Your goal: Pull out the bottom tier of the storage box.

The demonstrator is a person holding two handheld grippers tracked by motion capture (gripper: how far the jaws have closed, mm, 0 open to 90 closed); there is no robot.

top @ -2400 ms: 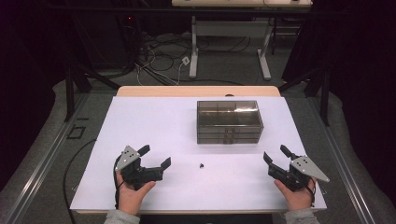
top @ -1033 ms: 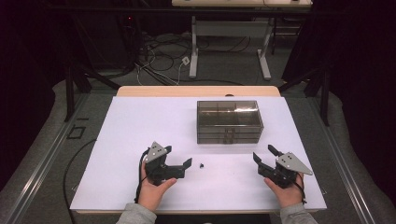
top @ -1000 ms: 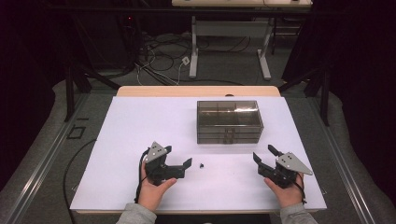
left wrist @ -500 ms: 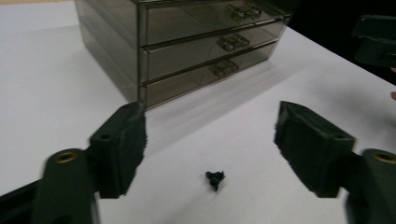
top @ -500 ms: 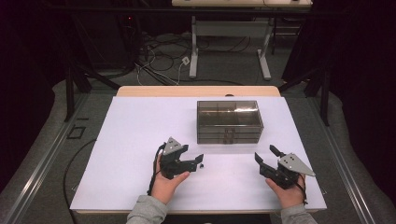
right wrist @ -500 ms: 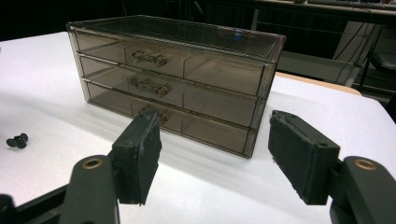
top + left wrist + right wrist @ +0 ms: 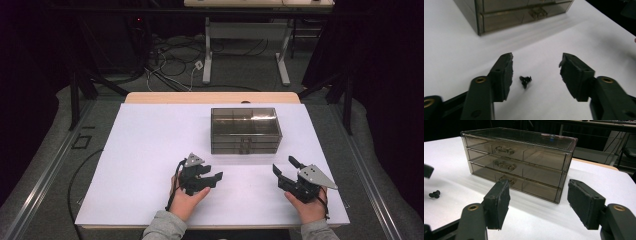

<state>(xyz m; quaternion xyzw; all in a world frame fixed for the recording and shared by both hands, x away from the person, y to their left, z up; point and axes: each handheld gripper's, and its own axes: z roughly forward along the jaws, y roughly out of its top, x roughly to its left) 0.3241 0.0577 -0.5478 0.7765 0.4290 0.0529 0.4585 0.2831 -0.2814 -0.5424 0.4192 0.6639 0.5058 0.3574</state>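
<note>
The small black part (image 7: 525, 81) lies on the white bench (image 7: 150, 150) in front of the drawer box (image 7: 245, 130); in the high view the left gripper (image 7: 212, 178) stands released over that spot. In the left gripper view the part sits between the spread jaws, nearer the left one, so centre it, lower to the bench, then close gently. In the right gripper view the right gripper (image 7: 537, 203) waits released, facing the drawers.

White table (image 7: 150, 150): drawer box (image 7: 245, 131), black screw (image 7: 525, 80)
</note>
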